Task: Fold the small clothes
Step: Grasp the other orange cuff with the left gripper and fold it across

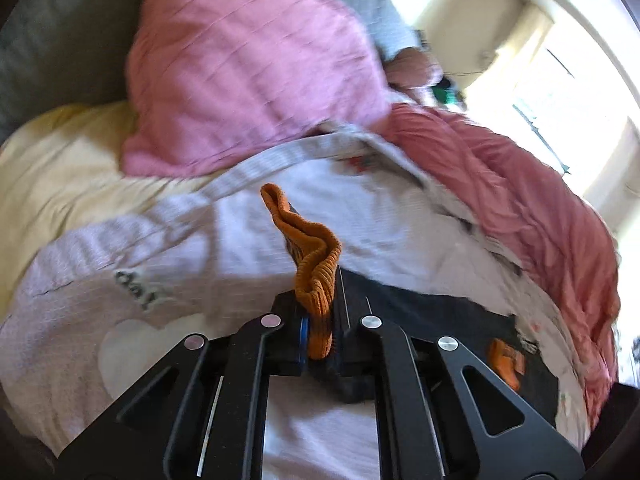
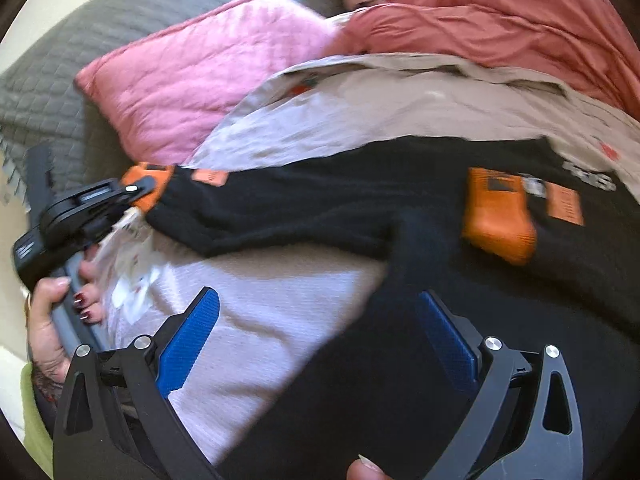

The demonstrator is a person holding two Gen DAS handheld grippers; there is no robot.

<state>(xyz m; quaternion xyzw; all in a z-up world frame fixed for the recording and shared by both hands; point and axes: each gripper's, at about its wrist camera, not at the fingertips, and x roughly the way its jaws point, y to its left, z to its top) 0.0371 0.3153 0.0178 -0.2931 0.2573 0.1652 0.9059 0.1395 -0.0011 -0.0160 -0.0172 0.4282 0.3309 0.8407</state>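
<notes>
A black small garment (image 2: pixel 320 204) with orange ribbed cuffs lies spread across a pile of clothes on a bed. My left gripper (image 1: pixel 320 332) is shut on one orange cuff (image 1: pixel 308 248), which stands up out of the jaws. In the right wrist view the left gripper (image 2: pixel 132 192) pinches that same cuff (image 2: pixel 154 176) at the garment's left end. The other orange cuff (image 2: pixel 498 216) rests on the black cloth at the right. My right gripper (image 2: pixel 320 332) hangs open over the garment's near edge, blue pads (image 2: pixel 188 340) wide apart with nothing pinched.
Under the black garment lie a pale pink ribbed garment (image 1: pixel 120 280) and a beige printed cloth (image 2: pixel 400 100). A pink pillow (image 2: pixel 192 80) and a coral blanket (image 2: pixel 500 20) sit behind. A grey quilt (image 2: pixel 80 52) covers the bed. A hand (image 2: pixel 52 320) holds the left tool.
</notes>
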